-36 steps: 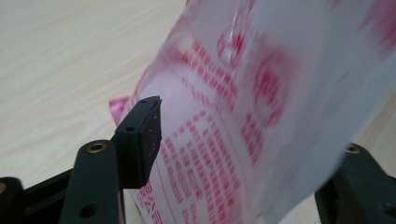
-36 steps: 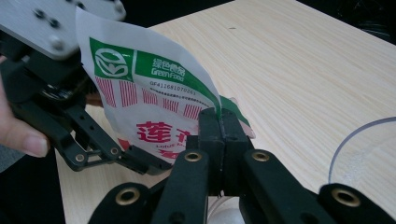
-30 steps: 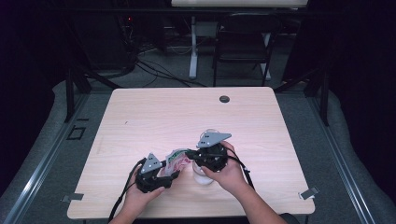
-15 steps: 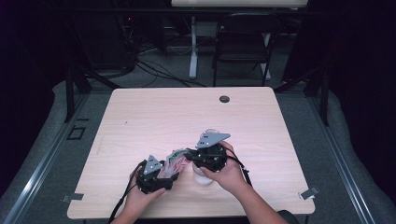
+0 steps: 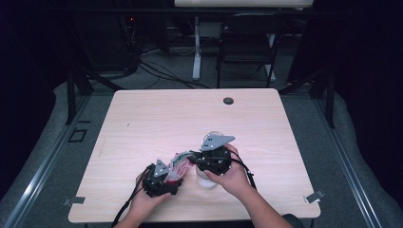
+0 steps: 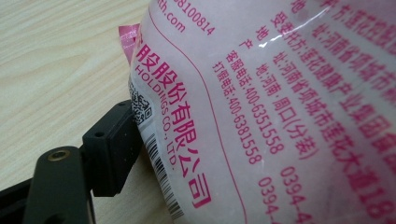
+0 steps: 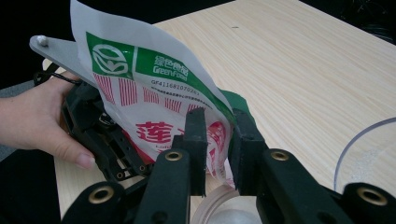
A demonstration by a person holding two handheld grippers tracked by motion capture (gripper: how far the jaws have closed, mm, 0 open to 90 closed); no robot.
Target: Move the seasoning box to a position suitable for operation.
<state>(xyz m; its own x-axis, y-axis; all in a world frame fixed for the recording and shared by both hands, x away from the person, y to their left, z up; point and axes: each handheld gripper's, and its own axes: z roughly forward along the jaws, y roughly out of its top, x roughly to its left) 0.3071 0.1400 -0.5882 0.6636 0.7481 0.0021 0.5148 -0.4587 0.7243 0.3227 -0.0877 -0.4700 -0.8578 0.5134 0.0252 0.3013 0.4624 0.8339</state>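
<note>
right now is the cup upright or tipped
Upright: the clear cup stands on the table, its round rim facing up beside the bag.

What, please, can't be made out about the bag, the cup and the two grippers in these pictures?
- Bag, left gripper view: cut off by the frame; one finger shows, so the grip is unclear.
- Bag's corner, right gripper view: lies between the right gripper fingers; whether they press it is hidden.
- Cup, right gripper view: cut off at the edge; contents unclear.
- Bag's print, high view: too small.

Recording lab, bare wooden table (image 5: 157,118), black curtains, floor cables (image 5: 161,71), folding chair (image 5: 247,45)
</note>
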